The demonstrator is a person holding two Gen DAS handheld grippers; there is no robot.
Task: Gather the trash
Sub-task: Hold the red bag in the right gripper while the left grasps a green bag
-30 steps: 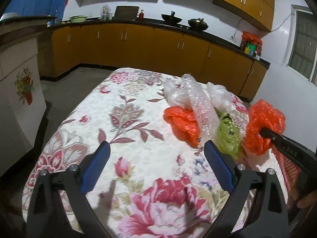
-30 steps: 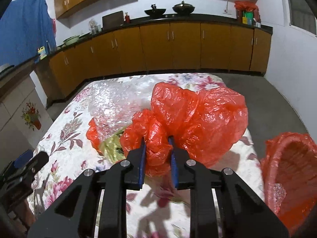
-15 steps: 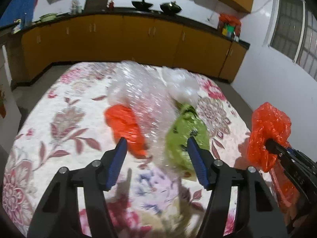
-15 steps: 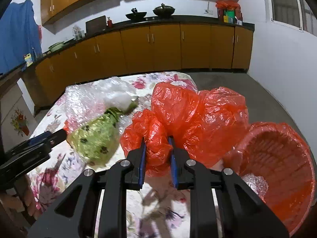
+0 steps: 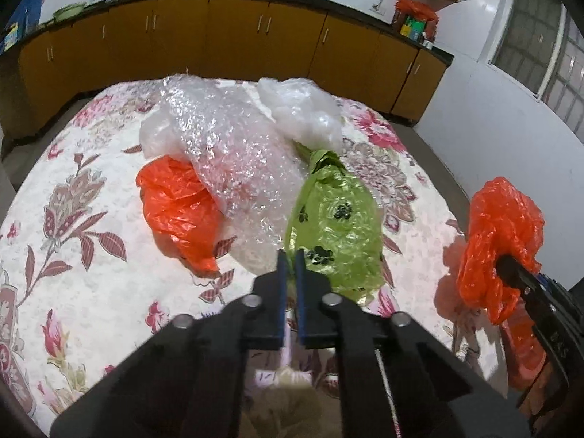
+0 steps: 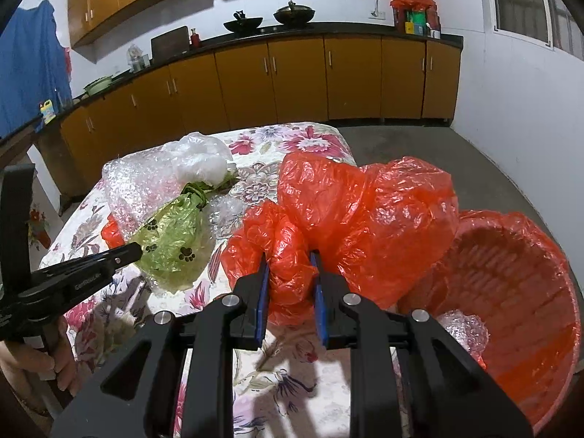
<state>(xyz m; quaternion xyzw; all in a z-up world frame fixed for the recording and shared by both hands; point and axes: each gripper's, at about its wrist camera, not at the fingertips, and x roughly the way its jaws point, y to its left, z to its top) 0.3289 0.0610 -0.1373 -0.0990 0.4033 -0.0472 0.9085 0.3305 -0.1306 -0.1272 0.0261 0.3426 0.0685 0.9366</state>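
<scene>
And the green bag (image 5: 334,226), the one with black paw prints, lies on the flowered tablecloth (image 5: 91,273) at the near side of the trash pile, knot pointing away toward the counter. The left gripper (image 5: 290,255) has its blue-padded jaws drawn almost together, a thin fold of that green plastic pinched between them at the bag's near-left edge. Those jaws have just been closing, and the bag is what they caught.

Just beside it on the left sprawls a sheet of bubble wrap (image 5: 233,160), draped partly over a crumpled orange bag (image 5: 175,208). A white plastic wad (image 5: 303,109) sits behind, touching the green bag's knot.

Over on the right, the right gripper (image 6: 290,266) is clamped on a bunched neck of a big red-orange bag (image 6: 365,219), jaws only partly apart with plastic squeezed between the pads, the puffed bulk of it hanging beyond the fingers. Past that, off the table's edge, stands a basket lined in red plastic (image 6: 511,292) with a scrap of bubble wrap (image 6: 463,328) lying inside.
</scene>
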